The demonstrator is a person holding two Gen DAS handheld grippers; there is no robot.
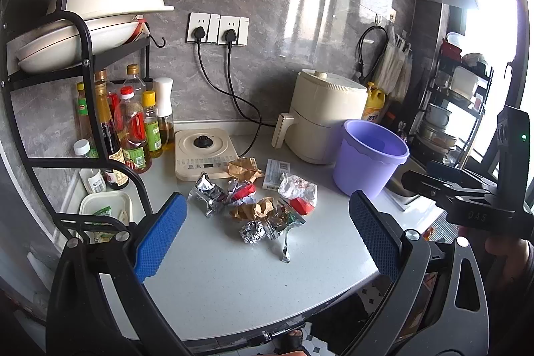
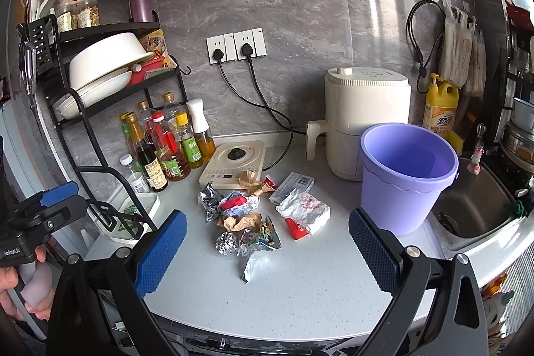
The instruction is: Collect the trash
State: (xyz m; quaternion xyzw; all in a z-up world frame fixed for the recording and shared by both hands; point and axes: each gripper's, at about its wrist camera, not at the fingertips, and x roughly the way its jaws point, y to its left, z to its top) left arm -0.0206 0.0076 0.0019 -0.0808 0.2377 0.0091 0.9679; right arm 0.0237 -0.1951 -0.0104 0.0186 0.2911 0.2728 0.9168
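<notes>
A pile of trash lies on the white counter (image 1: 227, 282): crumpled brown paper (image 1: 255, 210), a foil ball (image 1: 252, 232), silver wrappers (image 1: 205, 192), a white and red wrapper (image 1: 298, 191) and a small flat box (image 1: 276, 173). The pile also shows in the right wrist view (image 2: 253, 216). An empty purple bucket (image 1: 368, 160) (image 2: 405, 175) stands to the right of the pile. My left gripper (image 1: 267, 236) is open and empty, held above the counter in front of the pile. My right gripper (image 2: 267, 251) is open and empty, also in front of the pile.
A cream air fryer (image 2: 365, 122) stands behind the bucket. A small induction cooker (image 2: 233, 164) and several sauce bottles (image 2: 167, 142) stand left of the pile, under a black dish rack (image 1: 83, 55). A steel sink (image 2: 474, 206) lies right of the bucket. A white tray (image 1: 105, 209) sits under the rack.
</notes>
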